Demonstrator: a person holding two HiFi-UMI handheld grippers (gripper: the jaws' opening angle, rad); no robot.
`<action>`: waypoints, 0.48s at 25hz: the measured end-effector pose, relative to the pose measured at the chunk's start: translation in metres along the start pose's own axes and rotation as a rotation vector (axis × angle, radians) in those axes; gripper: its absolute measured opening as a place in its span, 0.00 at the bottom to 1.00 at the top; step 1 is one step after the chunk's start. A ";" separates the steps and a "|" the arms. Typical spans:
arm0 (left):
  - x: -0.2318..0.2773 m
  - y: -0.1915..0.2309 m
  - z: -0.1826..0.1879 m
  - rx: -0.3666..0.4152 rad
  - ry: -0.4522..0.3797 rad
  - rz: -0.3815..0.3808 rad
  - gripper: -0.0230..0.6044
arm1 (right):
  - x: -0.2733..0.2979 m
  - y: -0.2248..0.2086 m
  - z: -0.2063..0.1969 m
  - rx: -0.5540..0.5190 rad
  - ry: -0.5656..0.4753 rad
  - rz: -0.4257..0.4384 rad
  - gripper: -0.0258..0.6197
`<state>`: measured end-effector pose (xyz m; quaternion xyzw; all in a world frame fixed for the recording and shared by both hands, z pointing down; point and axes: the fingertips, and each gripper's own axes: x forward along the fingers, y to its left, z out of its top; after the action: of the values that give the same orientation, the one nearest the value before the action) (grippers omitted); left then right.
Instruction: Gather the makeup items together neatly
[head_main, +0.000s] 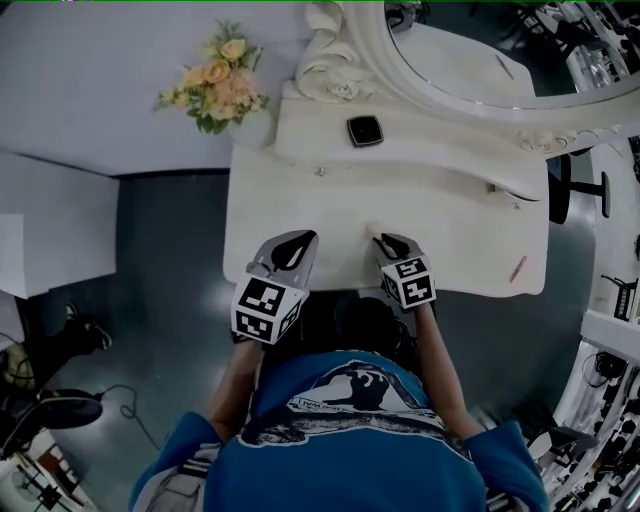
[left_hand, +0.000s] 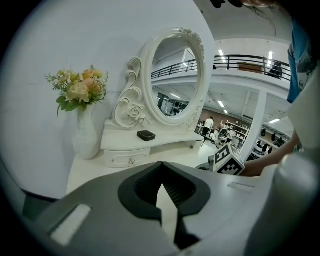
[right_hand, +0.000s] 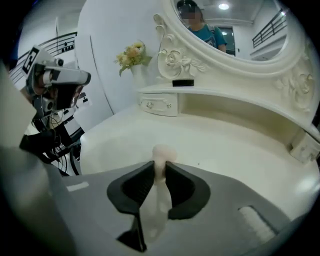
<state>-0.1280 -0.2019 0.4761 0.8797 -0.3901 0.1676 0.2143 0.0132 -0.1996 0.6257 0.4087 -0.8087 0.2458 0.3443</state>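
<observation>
- Closest in, at the bottom of the head view: the person's blue shirt (head_main: 350, 440). Just above it both tools sit at the front edge of the white dressing table (head_main: 290, 190).
- Right tongs (right_hand: 160, 165), low centre of their own view, are clamped on a pale cream stick (right_hand: 162, 150). Its soft, rounded head pokes out past the tips (a sponge applicator, I'd guess). It looks matte, and it's low over the tabletop; I can't tell whether it touches.
- Left tongs (left_hand: 161, 167) have their tips together with nothing between them. They hover at the left of the table front.
- Step in hand, as I read it: carrying that stick to a gathering spot, with no set-down yet.
- The other pieces are well apart. A glossy black square compact (head_main: 364, 130) sits on the raised shelf, upper middle. A thin pink pencil (head_main: 518, 268) lies slantwise at the right of the table.
- Next move, by my judgement: choose one spot, lay the stick flat so the round shaft doesn't roll, then ease off.
- The pencil is slim and will want a careful pinch. The compact is flat and slick, so it is best taken by its edges.
- The table is smooth off-white, with carved roses framing the oval mirror (head_main: 480, 50). Yellow flowers (head_main: 215, 85) stand at upper left.
</observation>
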 end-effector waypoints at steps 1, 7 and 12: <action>-0.001 0.001 -0.001 0.002 0.003 0.006 0.06 | -0.001 -0.001 -0.001 0.012 -0.002 0.005 0.15; -0.002 -0.005 0.002 -0.008 -0.001 0.048 0.06 | -0.014 -0.009 -0.003 0.081 -0.022 -0.003 0.15; 0.009 -0.033 -0.002 -0.004 0.024 0.055 0.06 | -0.035 -0.033 -0.009 0.111 -0.044 -0.012 0.15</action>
<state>-0.0976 -0.1863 0.4740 0.8661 -0.4119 0.1830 0.2161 0.0591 -0.1939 0.6086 0.4374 -0.7986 0.2794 0.3048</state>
